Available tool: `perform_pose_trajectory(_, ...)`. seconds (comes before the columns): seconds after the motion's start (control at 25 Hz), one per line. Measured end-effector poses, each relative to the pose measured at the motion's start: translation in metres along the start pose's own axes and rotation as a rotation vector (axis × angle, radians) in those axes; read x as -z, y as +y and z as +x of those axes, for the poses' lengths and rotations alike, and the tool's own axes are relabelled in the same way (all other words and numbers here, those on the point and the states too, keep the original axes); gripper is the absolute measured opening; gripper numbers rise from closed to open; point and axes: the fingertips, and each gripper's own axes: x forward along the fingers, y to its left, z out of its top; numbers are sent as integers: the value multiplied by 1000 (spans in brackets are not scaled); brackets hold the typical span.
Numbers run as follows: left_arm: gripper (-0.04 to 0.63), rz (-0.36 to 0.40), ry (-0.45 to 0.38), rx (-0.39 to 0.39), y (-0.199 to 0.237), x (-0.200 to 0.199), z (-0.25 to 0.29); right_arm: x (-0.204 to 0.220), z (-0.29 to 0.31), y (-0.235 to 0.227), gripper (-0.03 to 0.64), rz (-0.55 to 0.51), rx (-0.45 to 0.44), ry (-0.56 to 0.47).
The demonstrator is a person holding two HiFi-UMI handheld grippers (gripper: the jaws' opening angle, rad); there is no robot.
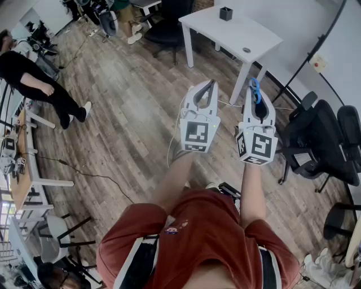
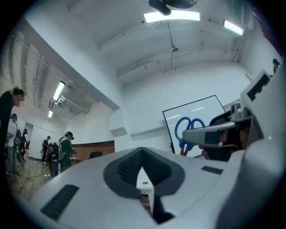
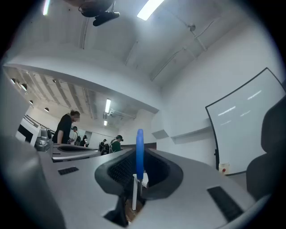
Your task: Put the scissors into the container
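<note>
Both grippers raised side by side over floor (image 1: 130,113). Right gripper (image 1: 254,84) pinching scissors (image 1: 255,93), blue handles poking past tips. Left gripper (image 1: 212,84) pressed together, nothing between. Container (image 1: 226,13) on white table (image 1: 248,39), well apart from scissors.

No legible text, labels, brands, numbers or signs anywhere in view.

Held out forward, left gripper (image 1: 209,86) fingers (image 2: 128,166) closed empty, right gripper (image 1: 255,95) fingers (image 3: 119,172) clamping scissors (image 3: 140,150).
</note>
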Motion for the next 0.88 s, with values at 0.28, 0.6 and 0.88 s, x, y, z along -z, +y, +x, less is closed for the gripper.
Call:
perform_pose_trajectory(0.28,12,-4,-2,1,-12,-2,6,1,0,-11,58,1,-5,-4)
perform_pose_trajectory(0.6,12,-9,4,11,-37,0,15,5,-8,-32,58,26,-9,-6)
perform_pose_trajectory(0.88,12,-7,7,15,-61,-2,21,7,-17,-50,58,36,-15,-6)
